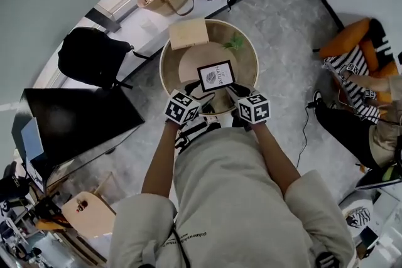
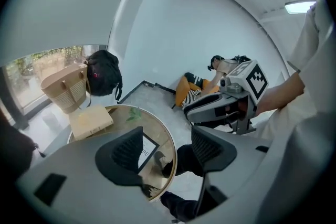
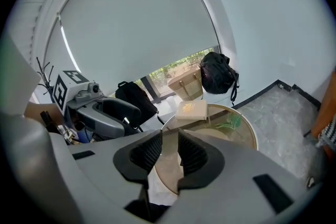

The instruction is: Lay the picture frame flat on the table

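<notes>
Both arms were out in front, elbows bent and spread wide, the bare left forearm (image 1: 160, 157) and right forearm (image 1: 274, 151) running forward from loose pale sleeves (image 1: 135, 223). The left gripper (image 1: 206, 98) and the right gripper (image 1: 230, 90) sat side by side, tilted downward and angled in toward each other, marker cubes (image 1: 182, 108) on top. In its own view, the left gripper (image 2: 167, 149) had its jaws well apart, with nothing between the pads. The right gripper (image 3: 169, 153) showed a much narrower slot, which looked empty, though only a sliver was visible.
</notes>
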